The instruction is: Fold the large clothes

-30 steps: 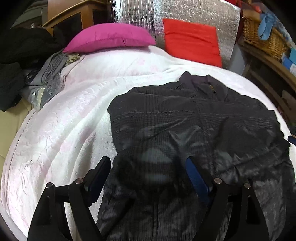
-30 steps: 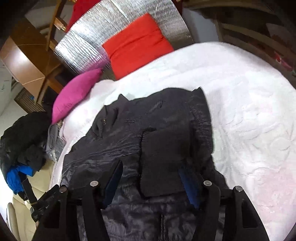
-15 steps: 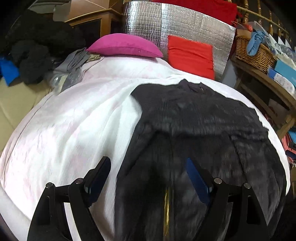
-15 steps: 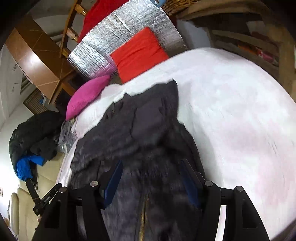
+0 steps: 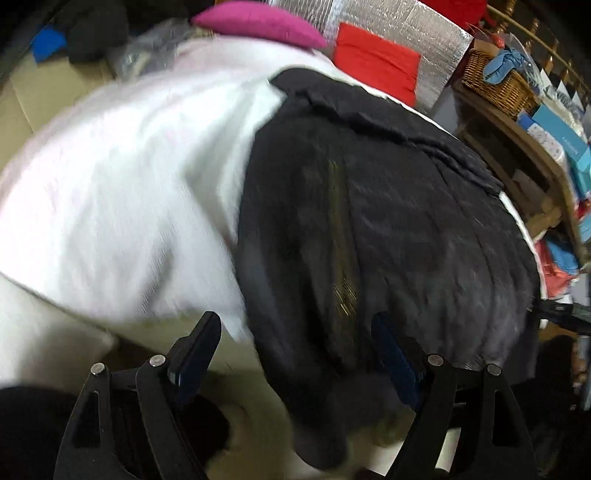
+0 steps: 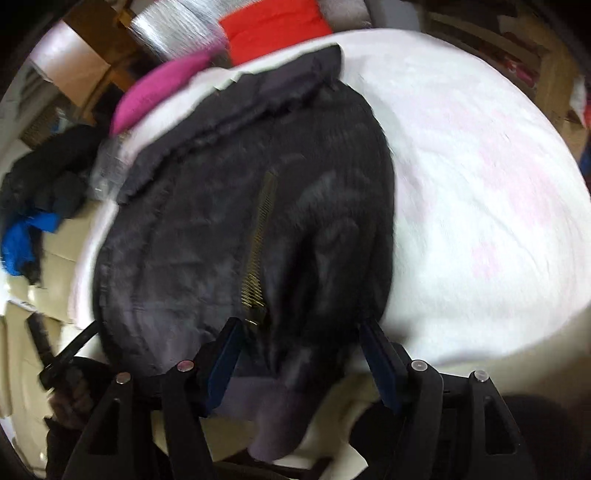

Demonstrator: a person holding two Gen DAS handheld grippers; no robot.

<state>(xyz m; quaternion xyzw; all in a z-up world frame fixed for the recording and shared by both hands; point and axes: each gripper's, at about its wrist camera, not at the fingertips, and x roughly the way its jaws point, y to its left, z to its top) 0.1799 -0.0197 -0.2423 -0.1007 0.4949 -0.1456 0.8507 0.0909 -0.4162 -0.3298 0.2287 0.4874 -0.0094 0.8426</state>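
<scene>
Fingers [image 5: 201,343] apart above jacket [image 5: 388,221]

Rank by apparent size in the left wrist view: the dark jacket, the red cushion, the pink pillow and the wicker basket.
1. Dark jacket, by far.
2. Pink pillow and red cushion: look alike.
3. Wicker basket.
Distance from the camera skews this.

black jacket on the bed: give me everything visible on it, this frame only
The black jacket lies spread front-up on the white blanket, collar end toward the pink and red pillows. The fabric looks thin, slightly shiny and wrinkled. A brass-toothed zipper runs down the middle. A ribbed hem hangs over the near edge of the bed. The frames are blurred, so finer details are unclear. Both grippers stand open over the hem end; neither grips it.
</scene>
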